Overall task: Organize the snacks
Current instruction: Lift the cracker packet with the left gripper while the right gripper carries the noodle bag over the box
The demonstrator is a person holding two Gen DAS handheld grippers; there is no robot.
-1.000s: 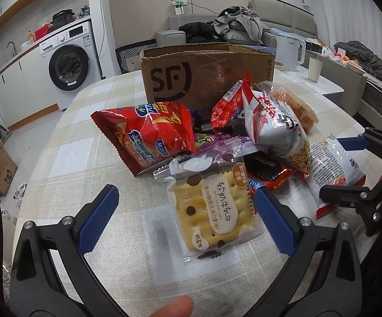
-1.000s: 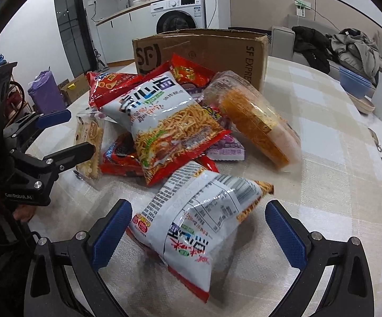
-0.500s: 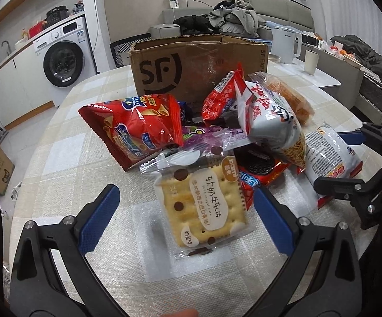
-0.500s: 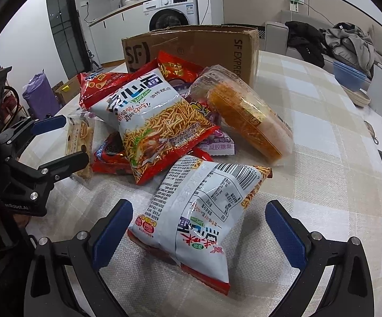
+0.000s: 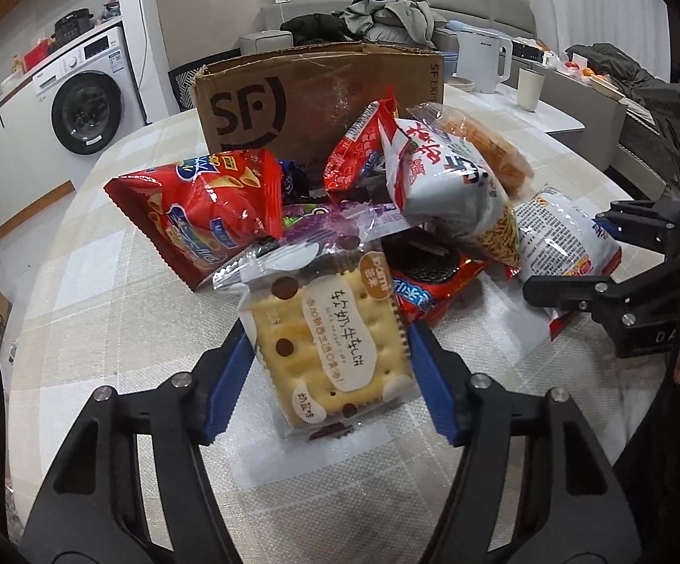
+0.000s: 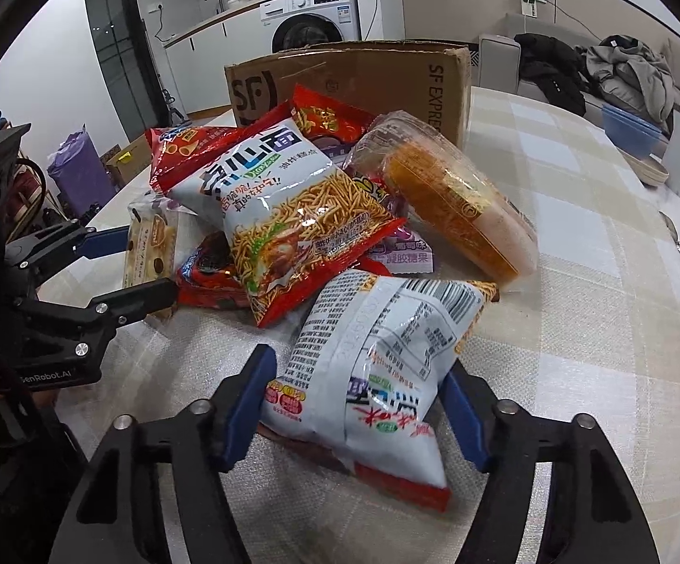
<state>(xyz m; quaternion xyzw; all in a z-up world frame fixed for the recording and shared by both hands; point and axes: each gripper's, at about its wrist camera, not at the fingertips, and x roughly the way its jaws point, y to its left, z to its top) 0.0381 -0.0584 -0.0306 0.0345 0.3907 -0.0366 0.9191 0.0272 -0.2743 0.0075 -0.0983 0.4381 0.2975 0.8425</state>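
Observation:
A pile of snack bags lies on the checked tablecloth in front of an open SF cardboard box (image 5: 302, 98), which also shows in the right wrist view (image 6: 363, 80). My left gripper (image 5: 328, 376) is shut on a clear cracker packet (image 5: 330, 338), its blue pads pressing both sides. My right gripper (image 6: 356, 409) is shut on a white and red snack bag (image 6: 377, 366), which also shows in the left wrist view (image 5: 561, 239). A red chip bag (image 5: 203, 216), a white noodle-snack bag (image 6: 288, 216) and an orange snack pack (image 6: 453, 207) lie in the pile.
A red cookie packet (image 5: 429, 277) and a purple candy pack (image 6: 406, 249) lie under the pile. A white kettle (image 5: 483, 66) and a cup (image 5: 528, 89) stand behind the box. A washing machine (image 5: 86, 108) stands far left. Bare tablecloth (image 6: 598, 305) lies to the right.
Both grippers moved forward and closed: the left one onto the cracker packet, the right one onto the white and red snack bag. Both were open a second ago.

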